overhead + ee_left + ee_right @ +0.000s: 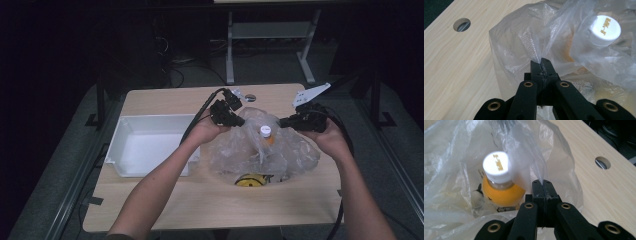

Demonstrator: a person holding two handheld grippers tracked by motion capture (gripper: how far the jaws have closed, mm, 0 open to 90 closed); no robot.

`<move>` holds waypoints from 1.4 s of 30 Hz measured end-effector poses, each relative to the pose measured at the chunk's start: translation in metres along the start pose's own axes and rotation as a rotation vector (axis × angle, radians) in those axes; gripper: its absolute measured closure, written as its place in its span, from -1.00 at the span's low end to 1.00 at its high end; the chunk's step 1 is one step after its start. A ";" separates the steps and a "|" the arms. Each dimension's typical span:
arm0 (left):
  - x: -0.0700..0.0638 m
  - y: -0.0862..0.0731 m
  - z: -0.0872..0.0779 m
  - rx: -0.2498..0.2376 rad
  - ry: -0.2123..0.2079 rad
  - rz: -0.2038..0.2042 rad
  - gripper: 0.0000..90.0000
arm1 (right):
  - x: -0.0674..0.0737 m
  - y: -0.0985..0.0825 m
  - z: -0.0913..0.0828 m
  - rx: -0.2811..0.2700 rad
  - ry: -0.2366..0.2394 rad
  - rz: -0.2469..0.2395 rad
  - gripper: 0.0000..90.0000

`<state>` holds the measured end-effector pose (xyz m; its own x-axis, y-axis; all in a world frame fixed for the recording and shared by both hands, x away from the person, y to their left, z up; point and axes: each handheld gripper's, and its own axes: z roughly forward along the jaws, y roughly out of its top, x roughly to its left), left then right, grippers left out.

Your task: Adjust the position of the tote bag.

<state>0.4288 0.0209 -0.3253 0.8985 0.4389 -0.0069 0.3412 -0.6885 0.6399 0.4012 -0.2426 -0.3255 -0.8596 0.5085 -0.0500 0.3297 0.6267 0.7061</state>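
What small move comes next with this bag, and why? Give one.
Probably draw the two rims apart to widen the mouth. The left hand-held gripper and right hand-held gripper are each shut on the clear plastic bag, while the orange bottle stands upright inside, film draped across its white cap.

One clear plastic bag (265, 150) lies on the one table (200, 200). Inside it stands one bottle (500, 192) of orange drink, topped by one white cap (264, 130). One yellow item (250, 180) shows at the bag's near edge; what it is cannot be told. One white tray (150, 145) sits beside the bag. Two tongs are counted, the left tongs (239, 121) and the right tongs (283, 121), one in each of two hands. One round hole (250, 97) shows in the tabletop.
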 end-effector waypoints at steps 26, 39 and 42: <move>0.003 -0.019 0.029 0.035 -0.013 -0.051 1.00 | -0.001 -0.036 0.036 0.029 0.042 0.124 0.99; -0.001 -0.033 0.036 0.047 -0.027 -0.067 1.00 | 0.005 -0.047 0.048 0.037 0.044 0.145 0.99; -0.002 -0.035 0.038 0.050 -0.025 -0.054 1.00 | 0.006 -0.052 0.050 0.031 0.048 0.157 0.99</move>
<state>0.4256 0.0221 -0.3763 0.8848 0.4622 -0.0594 0.4019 -0.6923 0.5993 0.3981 -0.2424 -0.3978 -0.8142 0.5730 0.0937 0.4725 0.5602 0.6804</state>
